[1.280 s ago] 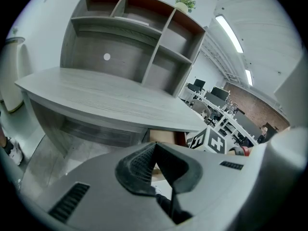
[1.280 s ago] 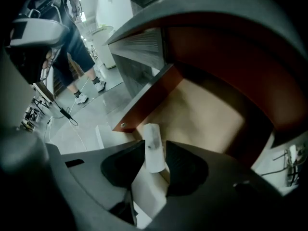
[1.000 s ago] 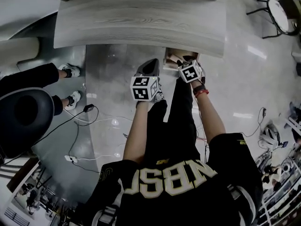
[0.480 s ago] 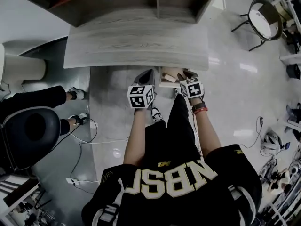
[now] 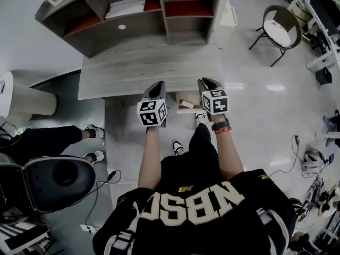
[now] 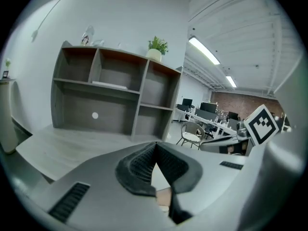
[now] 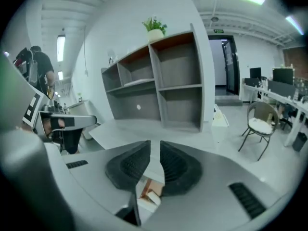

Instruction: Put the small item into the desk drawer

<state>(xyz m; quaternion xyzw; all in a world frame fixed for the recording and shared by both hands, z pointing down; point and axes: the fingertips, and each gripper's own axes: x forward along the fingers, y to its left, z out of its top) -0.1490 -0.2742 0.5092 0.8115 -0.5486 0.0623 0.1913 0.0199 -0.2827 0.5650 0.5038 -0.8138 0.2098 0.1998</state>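
Note:
The wooden desk drawer (image 5: pixel 185 102) stands pulled out under the front edge of the grey desk (image 5: pixel 133 70). Down between the right jaws I see its inside with a small pale item (image 7: pixel 150 197) lying in it. My right gripper (image 5: pixel 207 84) is held just right of the drawer, above it. Its jaws are closing, with a narrow gap left and nothing between them (image 7: pixel 155 150). My left gripper (image 5: pixel 156 87) hovers left of the drawer at the desk edge, its pads meeting at the tips (image 6: pixel 155 148) and holding nothing.
A grey shelf unit (image 5: pixel 135 20) stands on the back of the desk. A round chair (image 5: pixel 279 28) is at the right. A seated person's legs (image 5: pixel 48 142) and an office chair (image 5: pixel 58 177) are at the left. Cables (image 5: pixel 106 177) lie on the floor.
Both grippers have lifted up and away from the drawer. The right gripper, earlier over the drawer's inside, now stands beside it. The head view has tilted so the shelf unit shows.

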